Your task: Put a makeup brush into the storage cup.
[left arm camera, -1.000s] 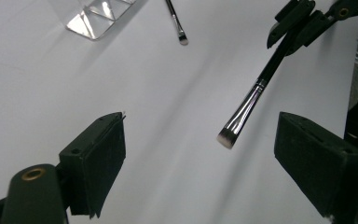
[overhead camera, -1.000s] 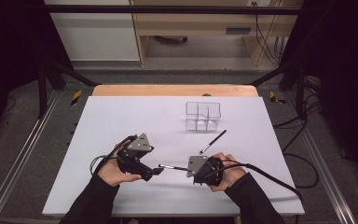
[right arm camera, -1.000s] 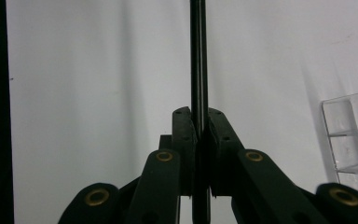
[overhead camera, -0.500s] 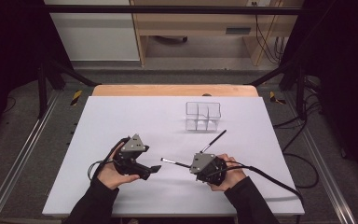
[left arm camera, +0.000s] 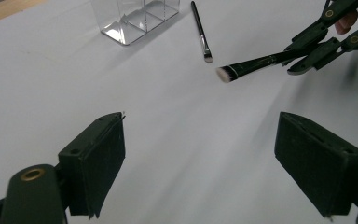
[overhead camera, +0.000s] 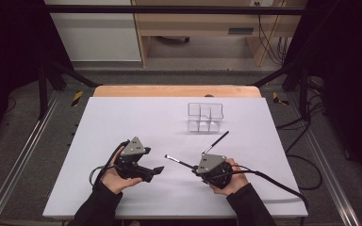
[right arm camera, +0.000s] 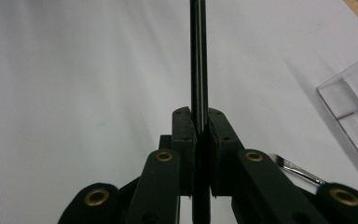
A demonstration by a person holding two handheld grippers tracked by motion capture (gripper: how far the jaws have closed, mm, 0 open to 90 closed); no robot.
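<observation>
My right gripper [overhead camera: 196, 168] [right arm camera: 200, 123] is shut on the handle of a thin black makeup brush [overhead camera: 179, 162] [right arm camera: 197, 60]. The brush points left, and its pale bristle tip hangs above the white table near my left gripper [overhead camera: 158, 170]. In the left gripper view my left gripper [left arm camera: 200, 161] stands open with nothing between its pads [left arm camera: 100, 161]. The held brush [left arm camera: 256, 63] and the right gripper [left arm camera: 324, 39] show ahead of it at the upper right. A second black brush [overhead camera: 217, 141] [left arm camera: 200, 30] [right arm camera: 298, 171] lies flat on the table. Behind it stands a clear divided organizer [overhead camera: 205, 117] [left arm camera: 130, 18] [right arm camera: 354, 109].
The white table top [overhead camera: 122, 122] sits on a wooden board whose edge shows at the back. Black cables [overhead camera: 273, 181] trail from the grippers over the front right of the table. Metal rails [overhead camera: 23, 160] run along both sides.
The held brush's tip has swung slightly up and away from the left gripper's jaws. Both hands have stayed nearly where they were.
</observation>
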